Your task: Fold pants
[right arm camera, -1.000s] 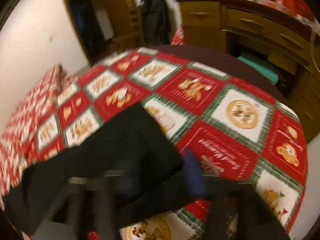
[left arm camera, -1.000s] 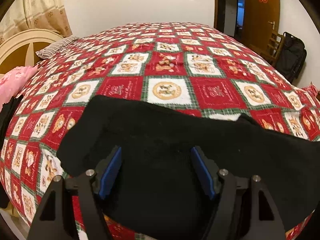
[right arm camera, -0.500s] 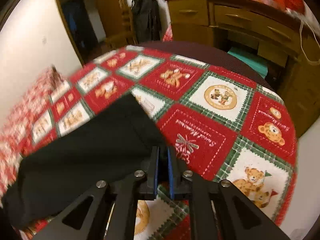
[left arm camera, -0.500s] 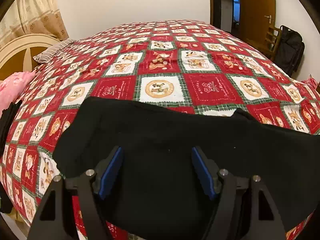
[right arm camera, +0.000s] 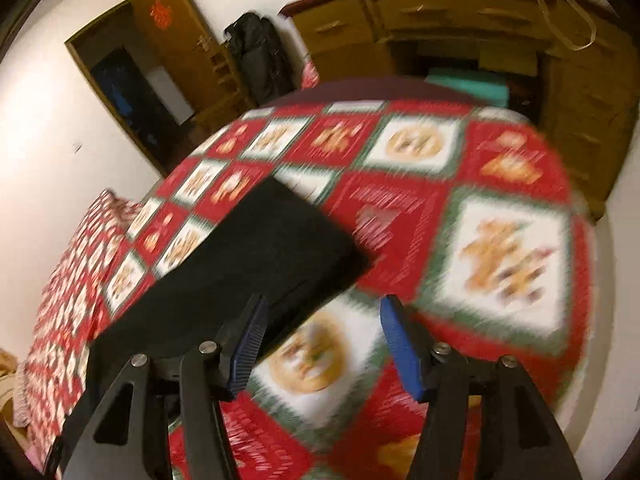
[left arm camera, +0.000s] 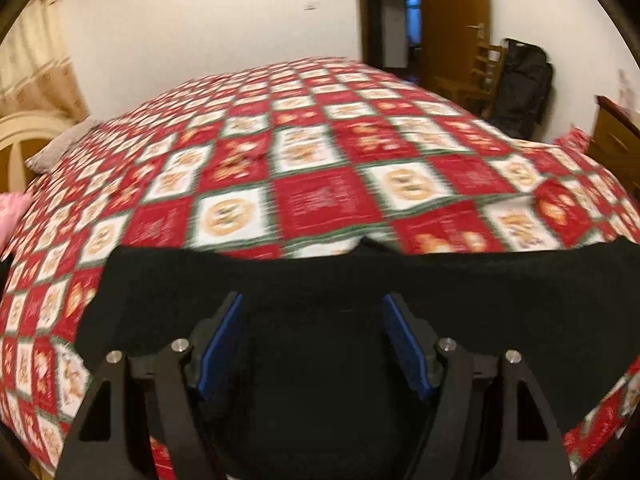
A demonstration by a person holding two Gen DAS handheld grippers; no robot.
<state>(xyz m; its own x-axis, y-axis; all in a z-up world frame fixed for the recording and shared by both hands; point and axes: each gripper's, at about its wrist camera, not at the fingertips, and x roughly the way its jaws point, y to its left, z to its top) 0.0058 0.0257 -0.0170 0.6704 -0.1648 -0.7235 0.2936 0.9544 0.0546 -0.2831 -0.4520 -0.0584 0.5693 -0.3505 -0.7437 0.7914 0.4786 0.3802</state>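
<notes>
Lying flat on quilt [left arm camera: 320, 196], black pants [left arm camera: 320, 300]; L gripper [left arm camera: 314, 340] & R gripper [right arm camera: 320, 344] both released, grasping nothing.

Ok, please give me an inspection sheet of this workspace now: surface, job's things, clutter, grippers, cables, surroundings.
Surface: bed with red, white and green patchwork quilt.
Job's things: black fabric pants, lying flat near the bed edge.
Clutter: pink cloth at the far left.
Grippers: left gripper open above the pants; right gripper open, at the pants' end.
Cables: nothing seen.
Surroundings: brown wooden door, black bag, wooden drawer unit.
</notes>
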